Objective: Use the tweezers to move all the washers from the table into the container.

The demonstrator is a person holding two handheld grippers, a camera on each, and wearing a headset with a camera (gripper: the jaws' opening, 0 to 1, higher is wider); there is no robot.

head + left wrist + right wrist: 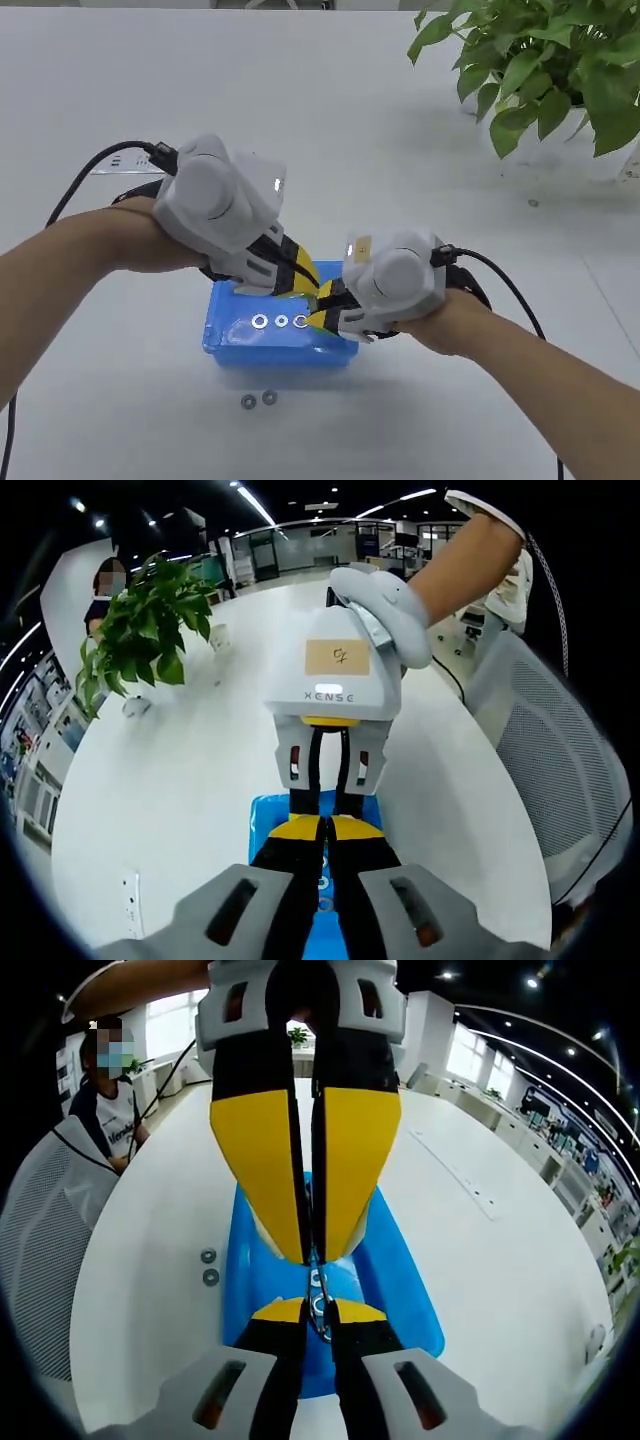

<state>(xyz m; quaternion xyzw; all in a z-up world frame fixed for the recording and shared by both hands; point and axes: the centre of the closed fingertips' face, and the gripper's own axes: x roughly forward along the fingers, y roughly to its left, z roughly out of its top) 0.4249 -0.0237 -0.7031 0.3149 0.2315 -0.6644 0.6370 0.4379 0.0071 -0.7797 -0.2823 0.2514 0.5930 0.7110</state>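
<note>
My right gripper [318, 1312] has its fingers [285, 1312] pinched shut on the thin metal tweezers [321, 1322] above the blue container [400, 1300]. My left gripper [308, 1250] meets it tip to tip, fingers drawn to a narrow slit, and I can't tell whether they grip anything. Three washers [281, 321] lie inside the container, and two loose washers [269, 398] sit on the desk [420, 120] just beside it.

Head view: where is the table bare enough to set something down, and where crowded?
Bare: the table left of the plant, and the near strips flanking the blue container. Crowded: above the container, where left hand-held gripper meets right hand-held gripper, and just before it, where two washers lie.
</note>
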